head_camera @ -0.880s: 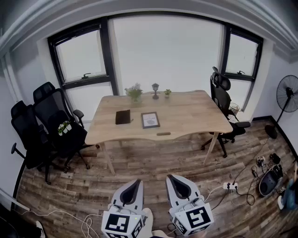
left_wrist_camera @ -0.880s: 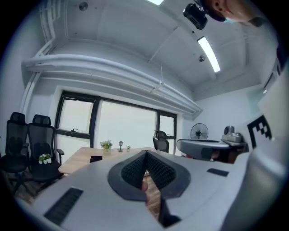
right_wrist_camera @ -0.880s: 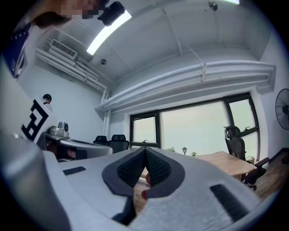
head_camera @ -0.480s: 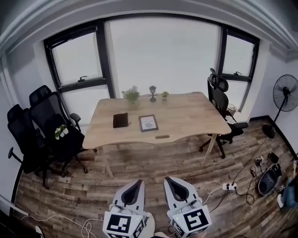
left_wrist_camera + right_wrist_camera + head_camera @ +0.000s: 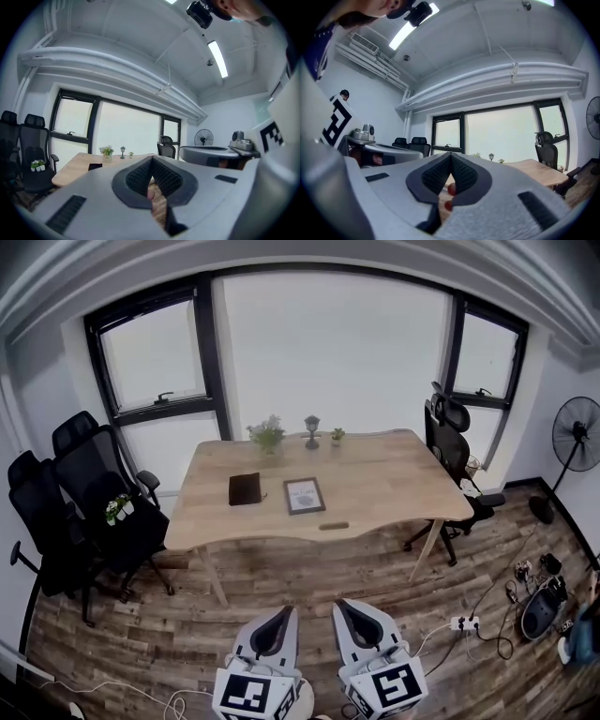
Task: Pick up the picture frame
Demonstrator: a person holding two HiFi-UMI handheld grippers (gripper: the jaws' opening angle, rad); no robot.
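Starting leftmost, two black mesh office chairs (image 5: 94, 484) stand beside the pale wooden tabletop (image 5: 403, 474). On it a flat dark rectangular book (image 5: 245, 488) lies just left of the dark-rimmed rectangular picture frame (image 5: 304, 495), which lies flat. Well short of it, above the wood-plank floor (image 5: 281, 568), the grey left gripper (image 5: 281, 615) and grey right gripper (image 5: 345, 607) have their ribbed black jaws pressed together, empty.

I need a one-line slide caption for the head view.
Left gripper and right gripper, both shut, face the table bearing the picture frame.
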